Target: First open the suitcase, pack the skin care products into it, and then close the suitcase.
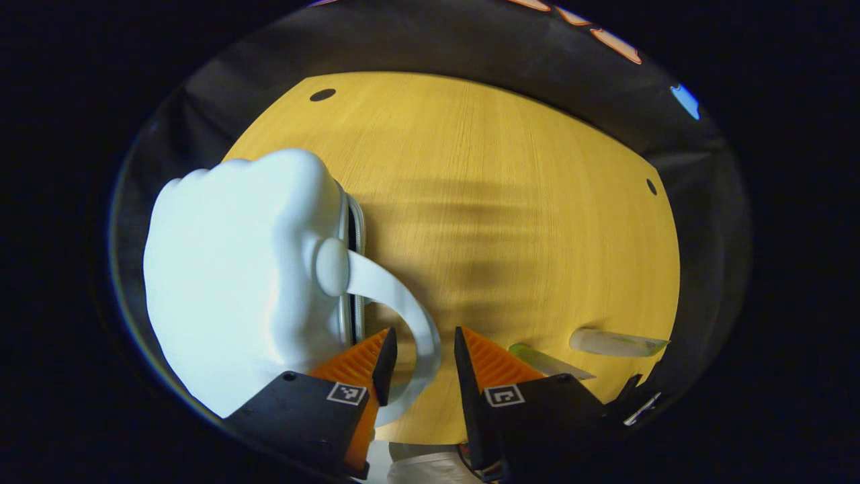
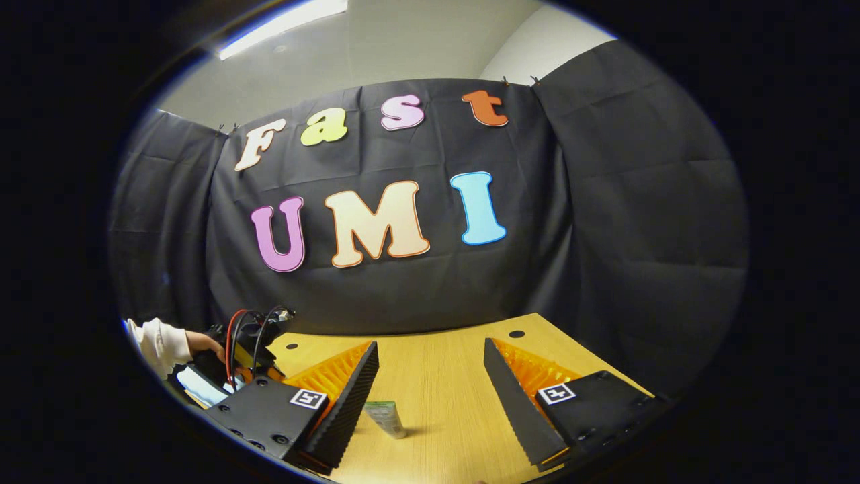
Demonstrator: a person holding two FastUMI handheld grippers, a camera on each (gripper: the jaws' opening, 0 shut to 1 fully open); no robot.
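Your left gripper is spread open around the white suitcase's handle, gripping nothing. Your right gripper hangs wide open and empty above a tube on the worktop.

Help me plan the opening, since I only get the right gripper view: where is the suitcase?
Observer: The white suitcase lies on the table, seemingly shut.
Operator: Are the left tongs gripping it?
Observer: No. The left tongs are open, with the handle passing between them.
Operator: I see one tube. Any more?
Observer: Two lie beside the left tongs: a clear tube and a green tube.
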